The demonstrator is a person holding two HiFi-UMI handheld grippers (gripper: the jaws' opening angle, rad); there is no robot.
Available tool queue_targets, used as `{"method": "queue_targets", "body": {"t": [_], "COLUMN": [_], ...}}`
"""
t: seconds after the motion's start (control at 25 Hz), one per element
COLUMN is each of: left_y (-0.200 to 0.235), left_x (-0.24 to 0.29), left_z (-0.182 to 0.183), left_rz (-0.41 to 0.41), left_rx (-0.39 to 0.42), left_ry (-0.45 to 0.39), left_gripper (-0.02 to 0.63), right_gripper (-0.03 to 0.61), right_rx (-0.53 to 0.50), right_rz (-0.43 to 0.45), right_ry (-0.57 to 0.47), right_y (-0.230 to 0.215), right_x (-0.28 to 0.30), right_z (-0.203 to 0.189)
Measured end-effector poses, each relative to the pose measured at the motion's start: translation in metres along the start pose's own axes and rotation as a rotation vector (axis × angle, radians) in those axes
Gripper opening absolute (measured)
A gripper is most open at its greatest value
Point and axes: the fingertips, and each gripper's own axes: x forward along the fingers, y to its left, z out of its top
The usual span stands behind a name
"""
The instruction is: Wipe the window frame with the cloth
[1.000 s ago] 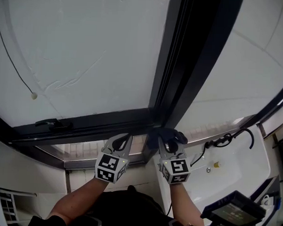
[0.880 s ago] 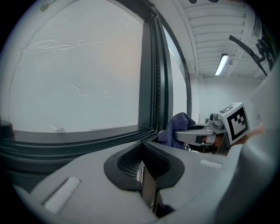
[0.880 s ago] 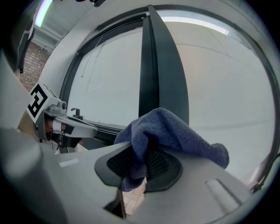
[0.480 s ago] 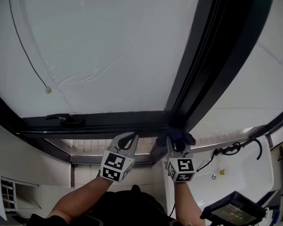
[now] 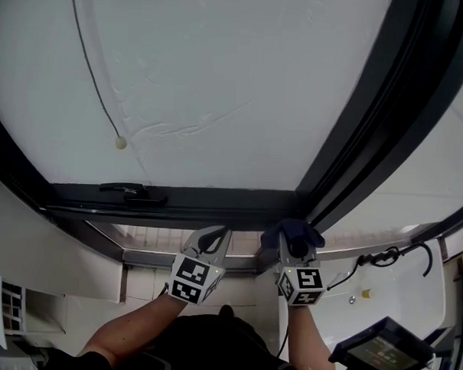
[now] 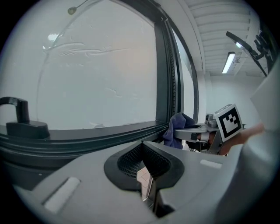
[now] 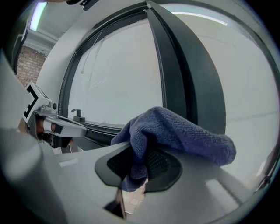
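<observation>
A dark window frame runs along the bottom of the pane and meets a slanting upright at a corner. My right gripper is shut on a blue cloth, which is bunched just below that corner. In the right gripper view the cloth drapes over the jaws of the right gripper, with the upright behind it. My left gripper sits beside it to the left, below the bottom rail, shut and holding nothing. In the left gripper view the left gripper faces the bottom rail, with the cloth at right.
A black window handle sits on the bottom rail at left. A thin cord with a bead hangs across the pane. Below the rail is a pale sill. A black cable and a dark device lie at lower right.
The head view has swung, so the frame corner now sits further right and lower. Both grippers stay close under the bottom rail, and the right one still holds the cloth by the corner.
</observation>
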Motion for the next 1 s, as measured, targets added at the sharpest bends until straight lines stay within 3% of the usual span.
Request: {"method": "queue_targets", "body": {"t": [0.32,0.6,1.0], "left_y": [0.050,0.084,0.128], "left_x": [-0.036,-0.070,-0.113], "left_z": [-0.004,-0.009,-0.017], "left_rz": [0.069,0.127,0.218], "left_rx": [-0.010,-0.033,-0.076], "left_ry": [0.004,-0.010,-0.027], "left_gripper": [-0.006,-0.006,-0.006], "right_gripper": [0.066,0.066,0.066], "right_rx": [0.036,0.021,0.050], "right_rz": [-0.005,0.073,0.105], "right_ry": [0.001,0.011,0.022], "right_y": [0.031,0.078,0.108], "right_x": [0.010,0.024,0.033], "right_z": [0.002,0.002,0.004]}}
